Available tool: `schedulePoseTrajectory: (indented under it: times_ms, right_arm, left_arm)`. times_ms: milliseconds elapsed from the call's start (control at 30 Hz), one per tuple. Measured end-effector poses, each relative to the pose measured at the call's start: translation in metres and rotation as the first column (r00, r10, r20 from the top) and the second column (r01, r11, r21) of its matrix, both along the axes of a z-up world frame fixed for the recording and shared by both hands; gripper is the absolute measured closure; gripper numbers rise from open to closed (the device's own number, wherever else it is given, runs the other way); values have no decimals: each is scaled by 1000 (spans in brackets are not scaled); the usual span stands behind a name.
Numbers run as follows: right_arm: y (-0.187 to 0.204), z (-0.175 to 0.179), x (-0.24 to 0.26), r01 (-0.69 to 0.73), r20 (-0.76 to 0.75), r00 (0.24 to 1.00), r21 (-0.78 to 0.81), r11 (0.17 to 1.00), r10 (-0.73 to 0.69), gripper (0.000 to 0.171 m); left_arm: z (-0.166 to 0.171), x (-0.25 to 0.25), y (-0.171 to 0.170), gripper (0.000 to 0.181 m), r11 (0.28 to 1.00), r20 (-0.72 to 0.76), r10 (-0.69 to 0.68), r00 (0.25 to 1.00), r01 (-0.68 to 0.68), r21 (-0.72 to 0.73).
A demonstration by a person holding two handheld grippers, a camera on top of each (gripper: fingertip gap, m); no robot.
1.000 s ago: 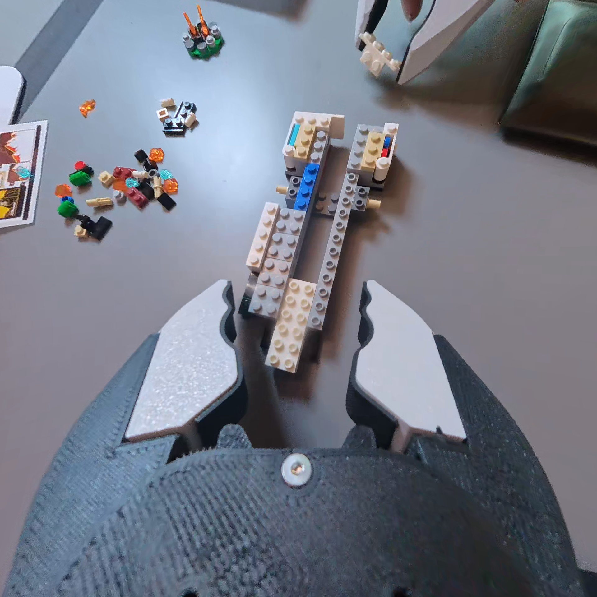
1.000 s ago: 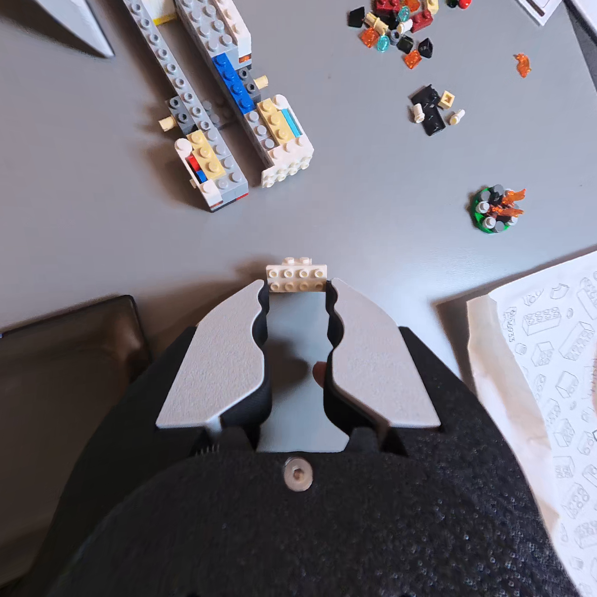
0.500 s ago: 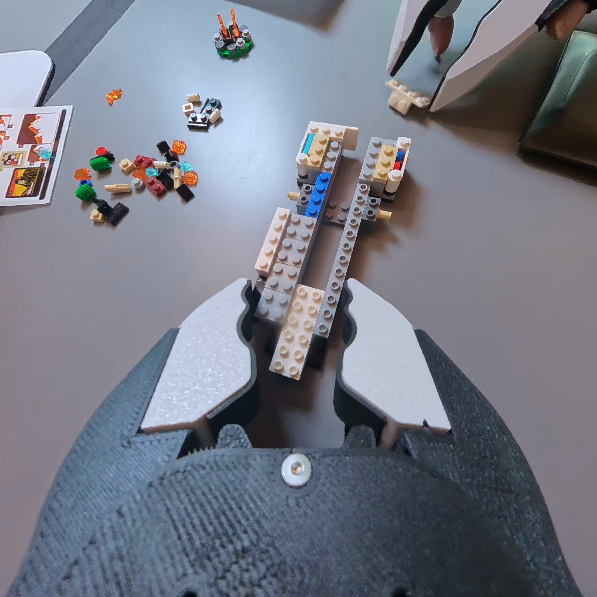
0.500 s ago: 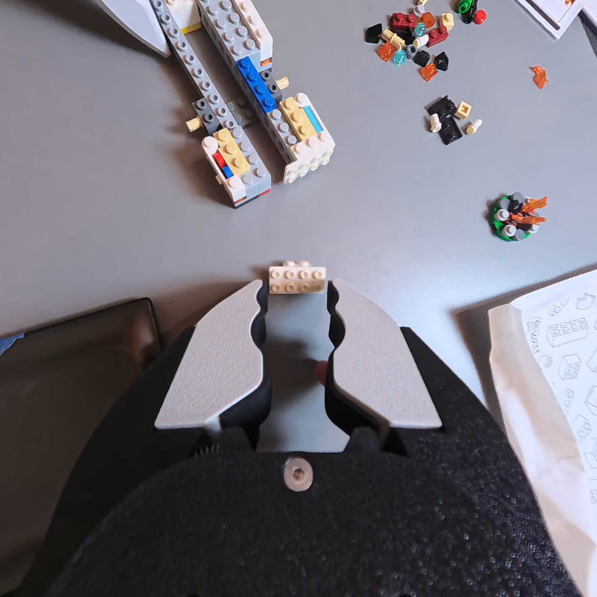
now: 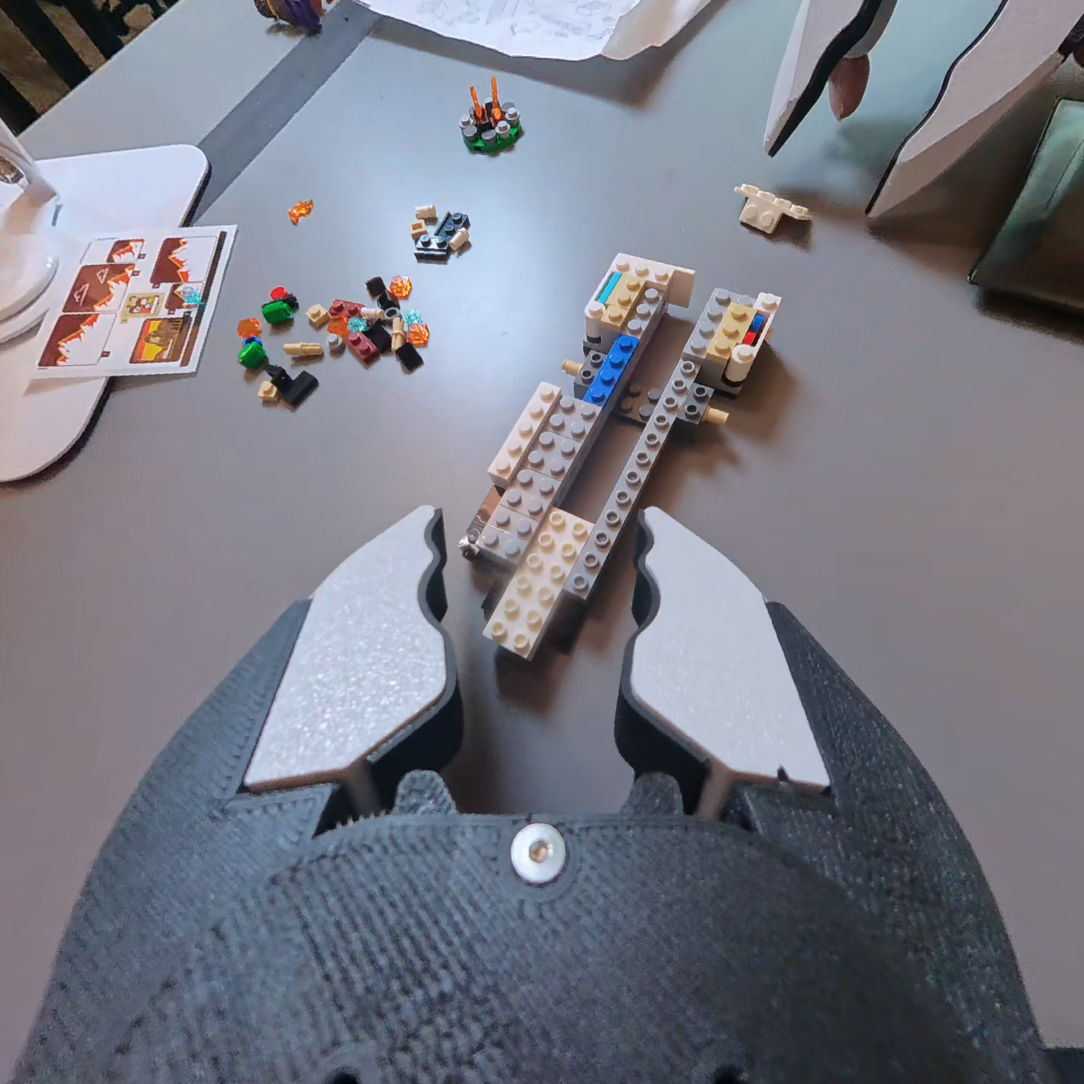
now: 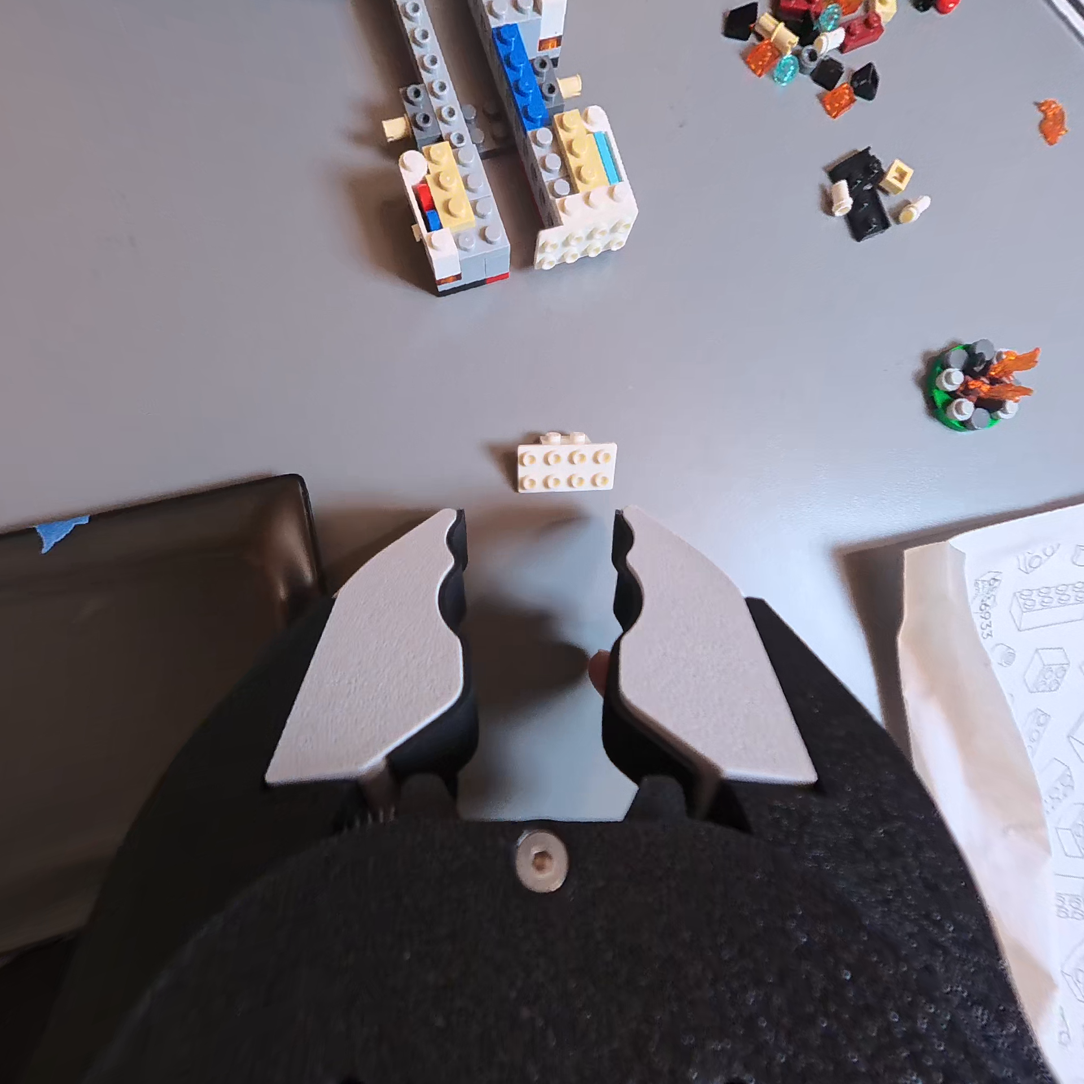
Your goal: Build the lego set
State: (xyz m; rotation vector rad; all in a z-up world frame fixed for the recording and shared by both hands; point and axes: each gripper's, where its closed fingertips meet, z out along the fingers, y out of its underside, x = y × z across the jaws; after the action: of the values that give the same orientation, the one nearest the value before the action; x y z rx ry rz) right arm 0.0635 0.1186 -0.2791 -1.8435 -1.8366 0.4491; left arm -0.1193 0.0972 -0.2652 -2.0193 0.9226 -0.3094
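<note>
I see the long lego build (image 5: 592, 446) lying flat on the grey table (image 5: 880, 528): two grey studded rails, joined by a dark plate, with blue, tan and white bricks on top. A small white bracket brick (image 6: 566, 466) lies alone just off its white-capped end. Loose coloured pieces (image 5: 346, 334) sit scattered beside the build, well apart from it.

Your left gripper (image 5: 538, 528) sits low over the table with its jaws spread wide, nothing between the pads. Your right gripper (image 6: 539, 516) is also parted and empty, angled down toward the surface. A fingertip (image 6: 599, 668) of yours shows between its two fingers near the base.
</note>
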Motion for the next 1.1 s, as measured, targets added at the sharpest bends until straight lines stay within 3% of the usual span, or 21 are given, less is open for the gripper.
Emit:
schedulePoseTrajectory:
  times_ms: [233,300,367,567,667,800,1100]
  right_arm:
    - [6,-4,-16,17,8,1000,-38,999,-16,125]
    - [8,-4,-15,18,17,1000,-50,999,-17,139]
    - [6,-4,-16,13,6,1000,-70,997,-13,139]
    - [-12,30,-48,-155,-294,945,-25,988,141,139]
    - [-13,36,-61,-185,-355,921,-36,982,160,139]
    - [-14,25,-71,-223,-321,927,-53,973,195,139]
    - [-13,9,-73,-254,-233,942,-19,967,243,139]
  left_arm:
    - [4,3,-1,121,1000,27,-7,1000,7,19]
    - [5,5,-2,122,1000,40,-17,999,17,21]
    - [4,8,-3,122,999,41,-30,999,29,22]
    - [5,18,-2,115,995,-38,-92,995,94,38]
    - [5,28,2,111,988,-94,-152,984,152,2]
    - [-4,42,8,102,967,-207,-254,945,242,-82]
    - [-12,88,12,90,909,-193,-409,892,379,-174]
